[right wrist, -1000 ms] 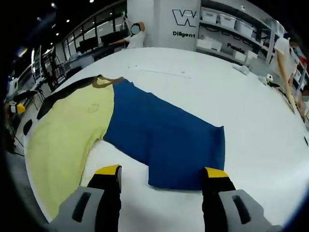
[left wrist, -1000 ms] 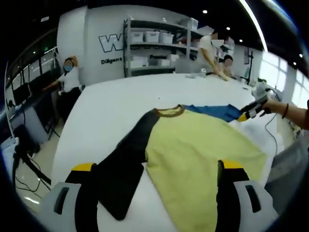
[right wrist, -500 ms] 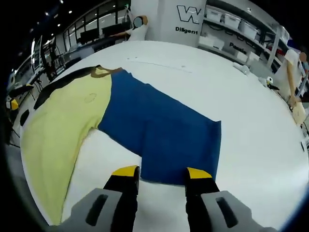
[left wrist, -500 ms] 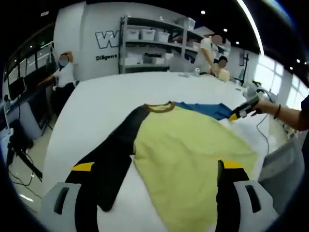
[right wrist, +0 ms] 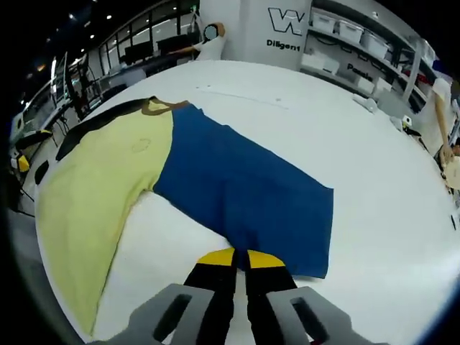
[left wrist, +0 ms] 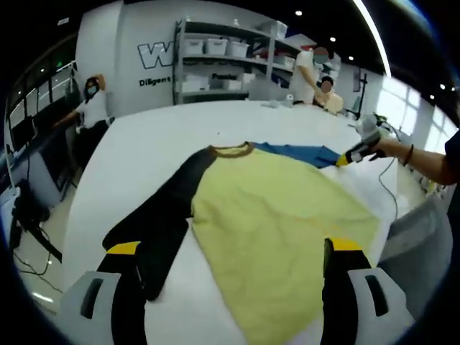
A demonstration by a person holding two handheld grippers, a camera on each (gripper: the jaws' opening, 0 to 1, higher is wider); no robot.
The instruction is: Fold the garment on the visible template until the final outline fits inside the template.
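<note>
— What is the claw on your left gripper (left wrist: 230,248) doing?

— Its jaws are spread wide, holding nothing. They stand over the near hem of the garment (left wrist: 273,215), one jaw by the black sleeve (left wrist: 162,223), the other by the yellow body.

— And how does the garment lie?

— Flat on the white table (left wrist: 144,154). From my left gripper view the brown collar (left wrist: 230,150) points away from me, toward the shelves (left wrist: 215,68) at the far wall, and the hem is nearest me. Its long axis runs sleeve to sleeve: black sleeve stretched out to the left, yellow body in the middle, blue sleeve (right wrist: 244,190) reaching off to the right.

— The right side?

— My right gripper (right wrist: 241,260) has its jaws pressed together on the cuff edge of the blue sleeve; the yellow tips meet on the fabric. In the left gripper view I see that same gripper at the far end of the blue sleeve, with the hand (left wrist: 384,146) behind it.

— Anything else around?

— People stand by the far benches, well apart from the garment.
</note>
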